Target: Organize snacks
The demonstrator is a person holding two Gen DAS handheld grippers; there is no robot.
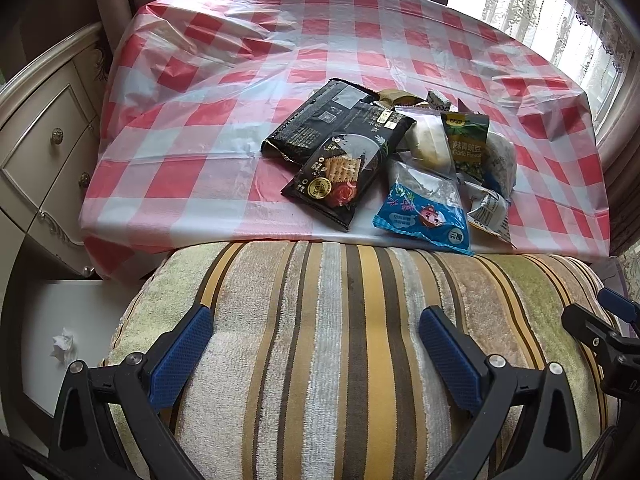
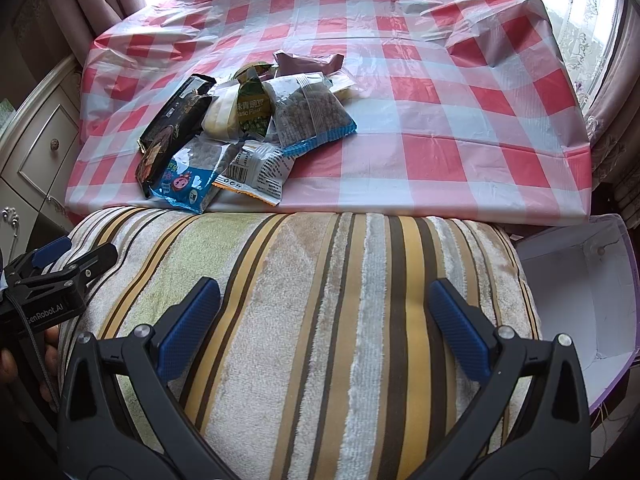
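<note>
Over the striped cushion (image 1: 320, 340) I hold both grippers, left gripper (image 1: 316, 344) and right gripper (image 2: 324, 320), spread wide and empty (nothing sorted yet). Next I reach to the snack pile (image 1: 384, 160); the box (image 2: 576, 292) beside the cushion is probably the destination.

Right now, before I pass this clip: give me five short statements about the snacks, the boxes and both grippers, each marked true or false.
1. Both grippers are open and hold nothing. True: the left gripper and right gripper hang over the striped cushion.
2. The snack packets are spread in neat rows. False: they lie in one overlapping pile on the checked tablecloth.
3. The black cracker packet lies on the pile's left side. True.
4. A snack packet already lies in the white box. False: none shows in it.
5. The green pea packet stands alone, away from the pile. False: it lies within the pile.
</note>
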